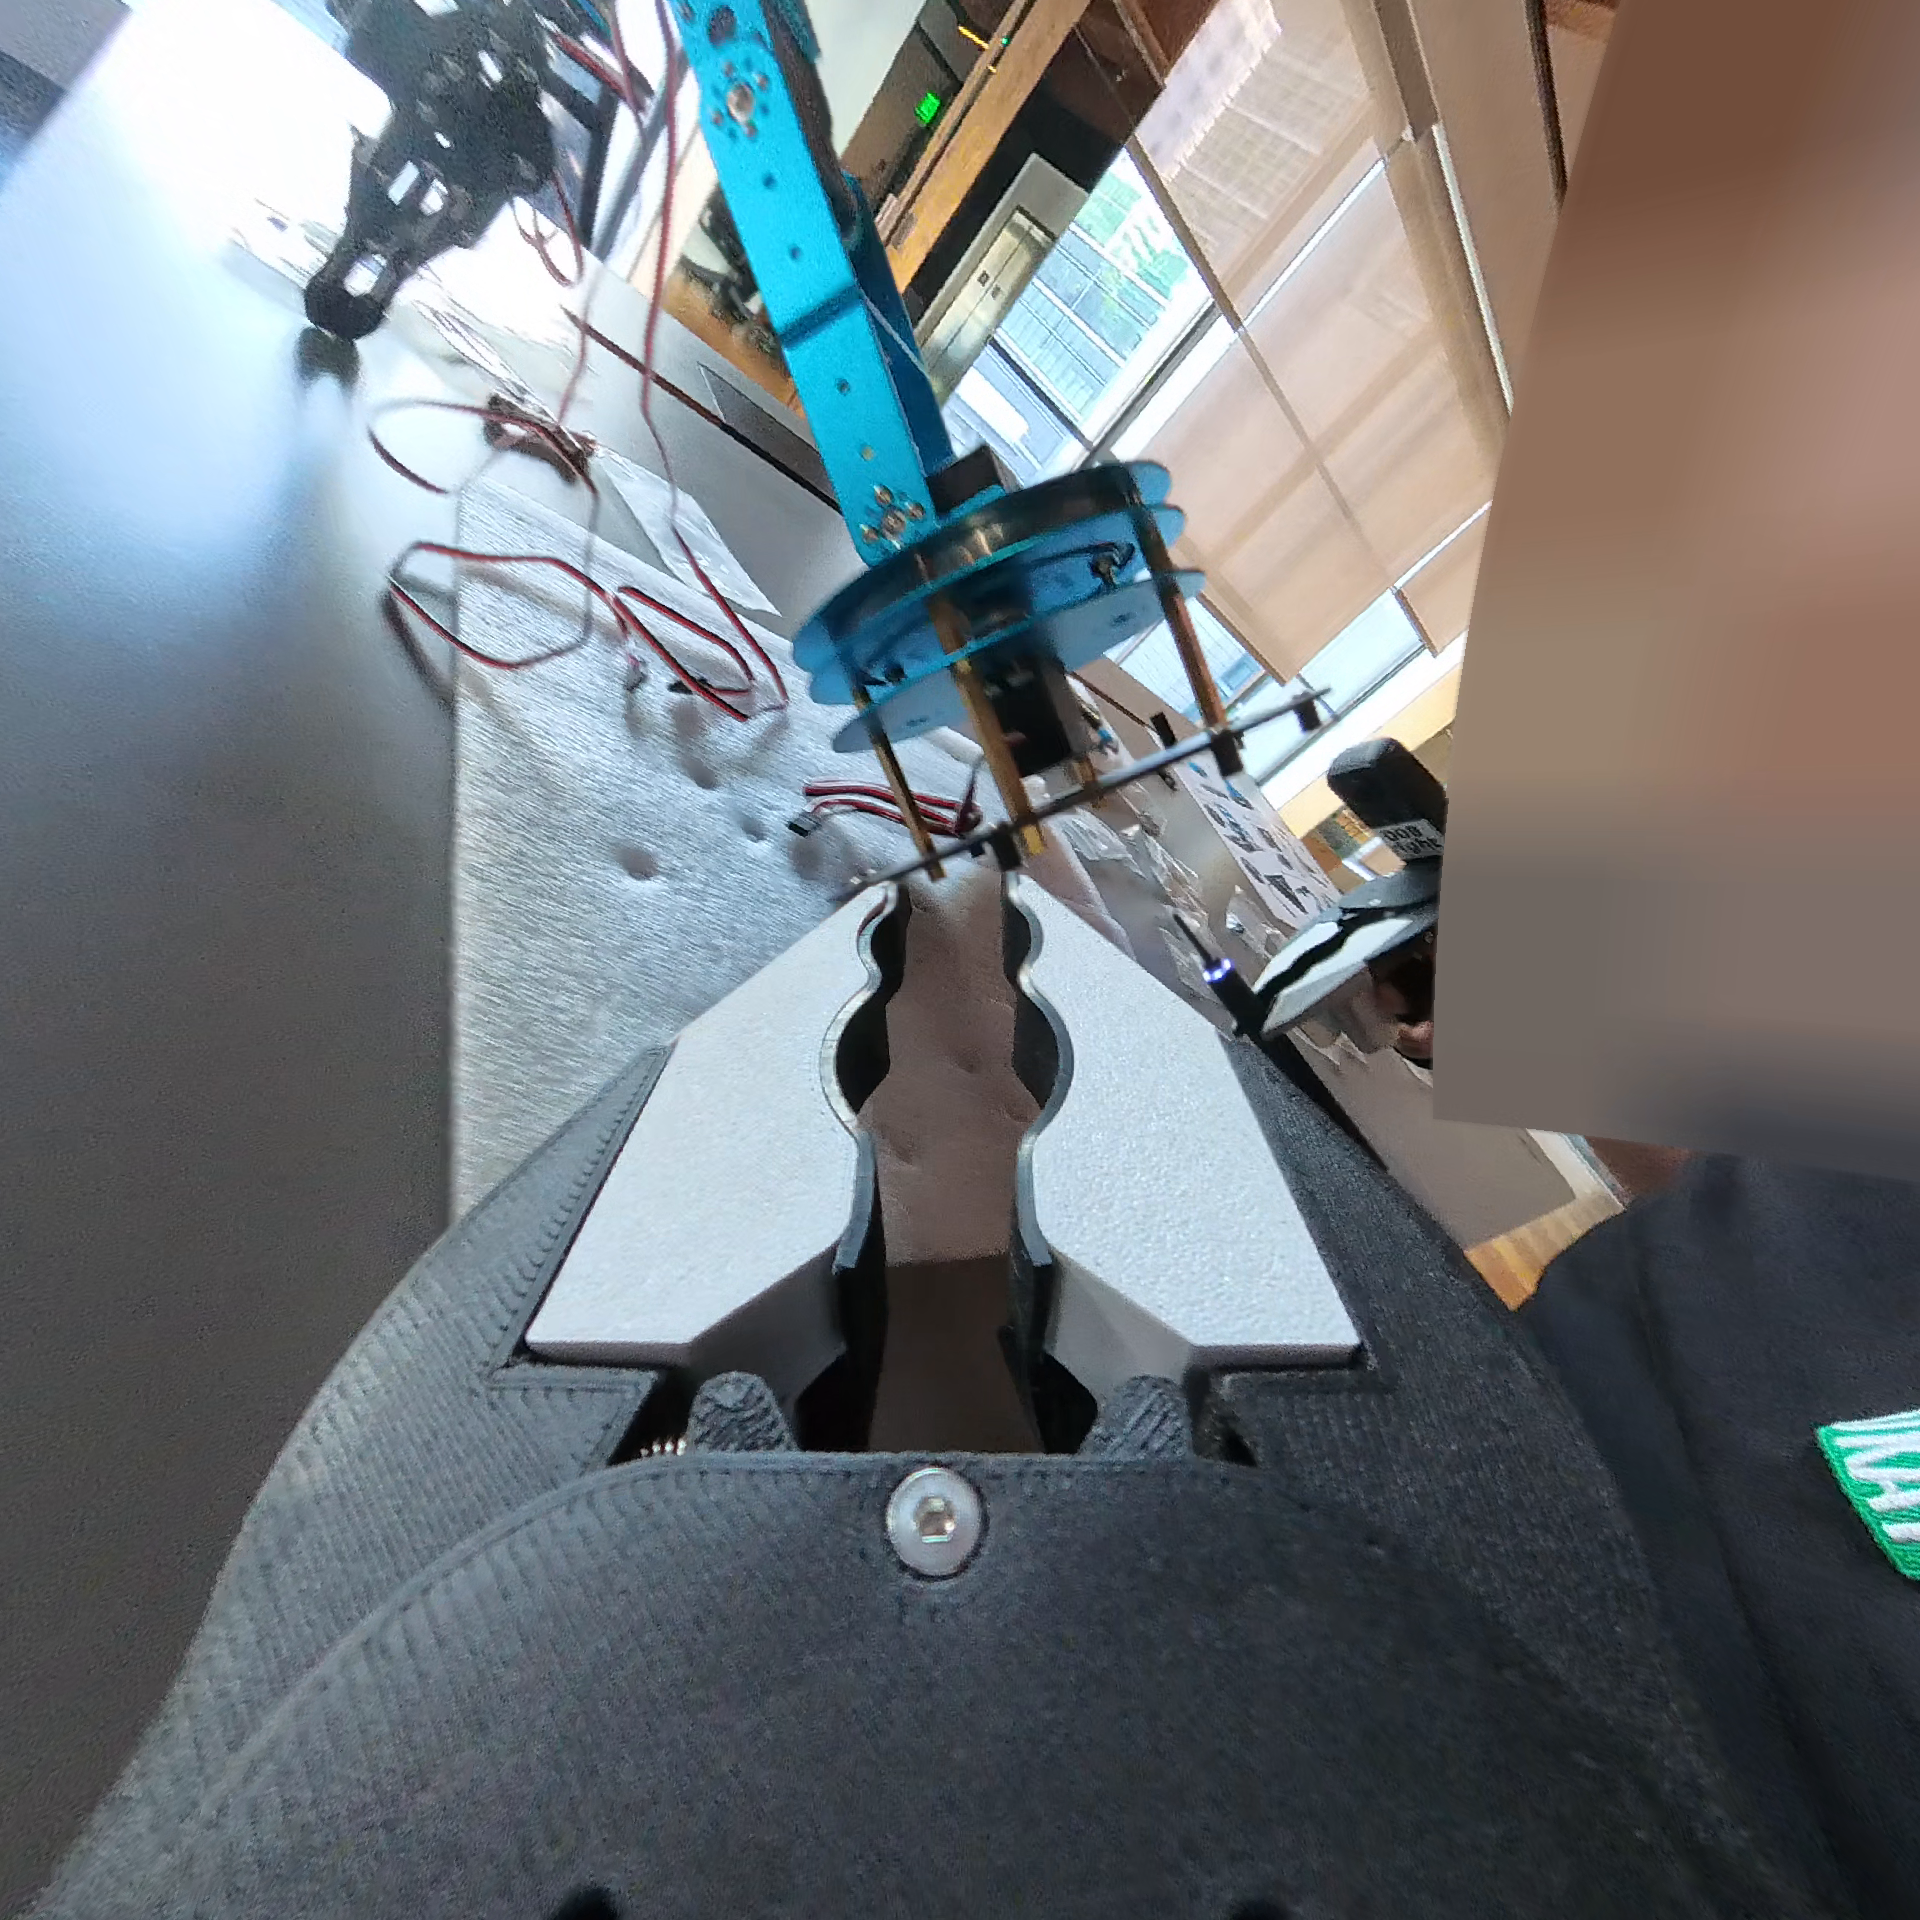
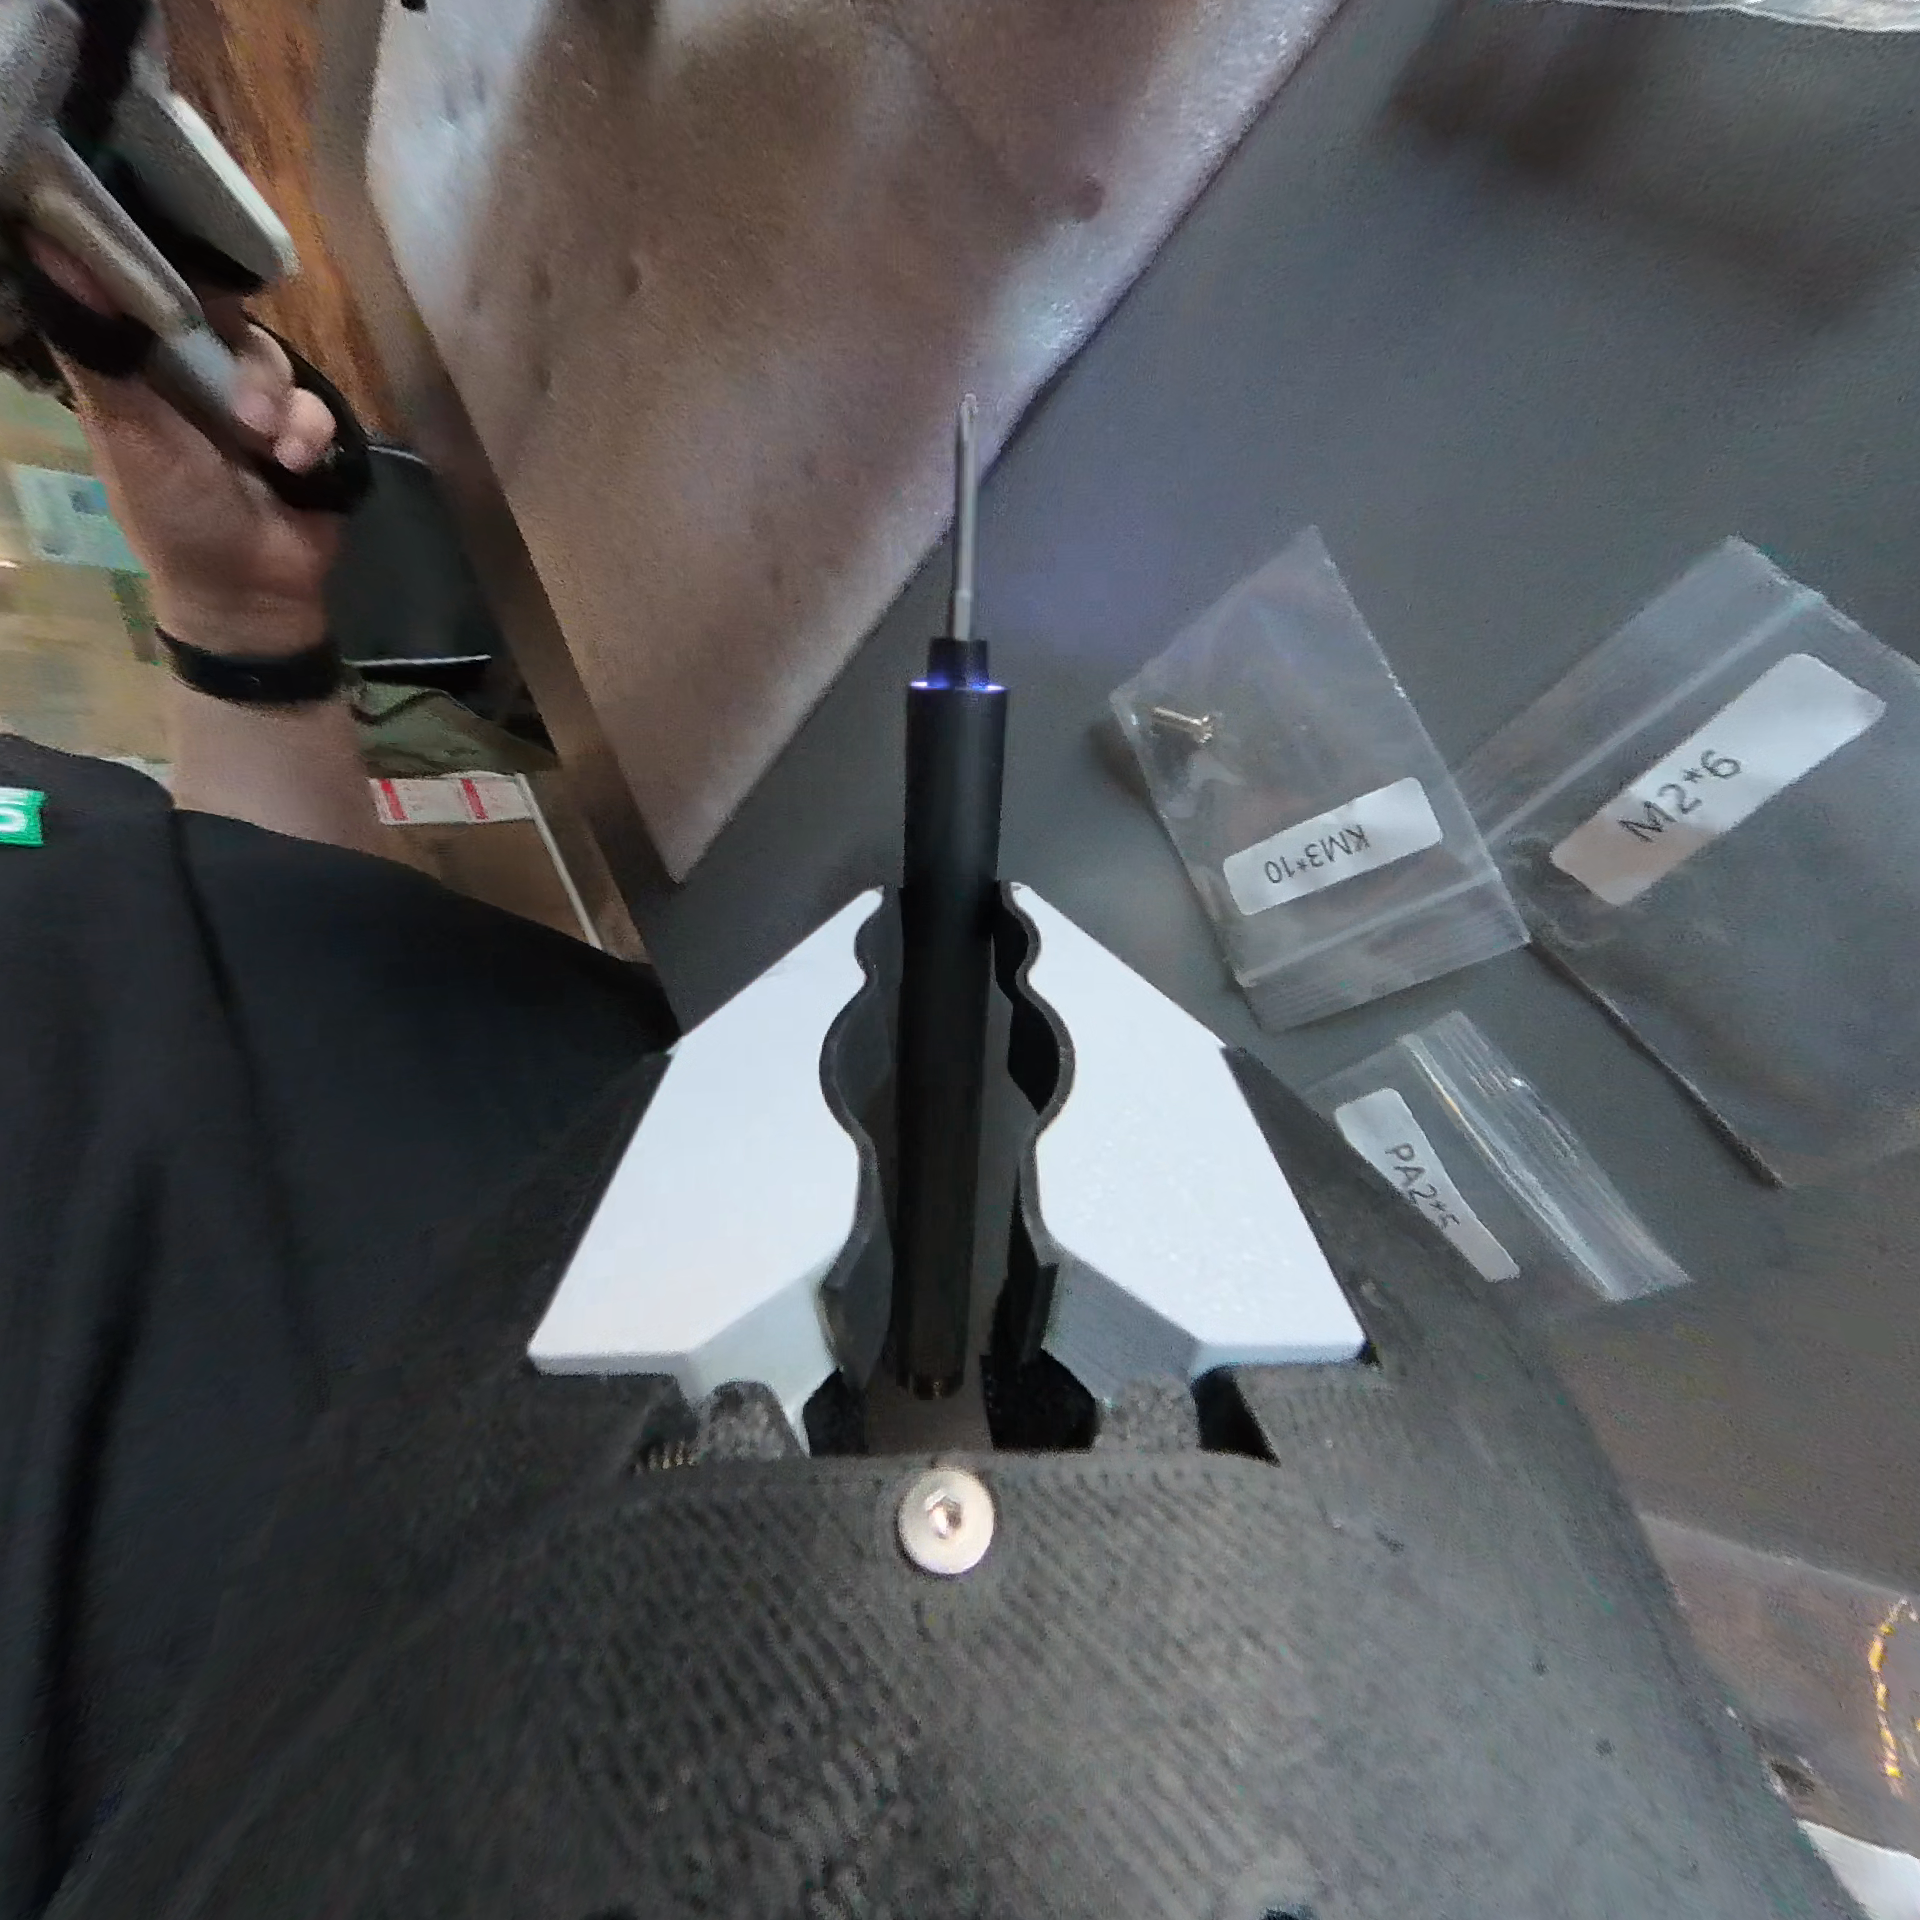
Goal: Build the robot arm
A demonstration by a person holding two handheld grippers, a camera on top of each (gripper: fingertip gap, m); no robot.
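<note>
My left gripper (image 1: pixel 956 891) is shut at its tips on the thin black base plate (image 1: pixel 1122 774) of a blue metal arm assembly (image 1: pixel 831 343) with stacked round blue discs (image 1: pixel 997 613) and brass standoffs. The assembly is held tilted above a white foam mat (image 1: pixel 623 883). My right gripper (image 2: pixel 940 906) is shut on a black electric screwdriver (image 2: pixel 940 790) with a lit ring; its thin bit (image 2: pixel 964 520) points forward over the foam mat (image 2: pixel 727 312) and the grey table (image 2: pixel 1455 364). The right gripper also shows in the left wrist view (image 1: pixel 1320 966).
Three small clear labelled bags of screws (image 2: pixel 1320 790) (image 2: pixel 1704 790) (image 2: pixel 1475 1153) lie on the table to the right. Red-and-black servo wires (image 1: pixel 675 623) lie on the mat. A black robot arm (image 1: pixel 436 156) stands at the far end. A person's hand (image 2: pixel 208 499) is at upper left.
</note>
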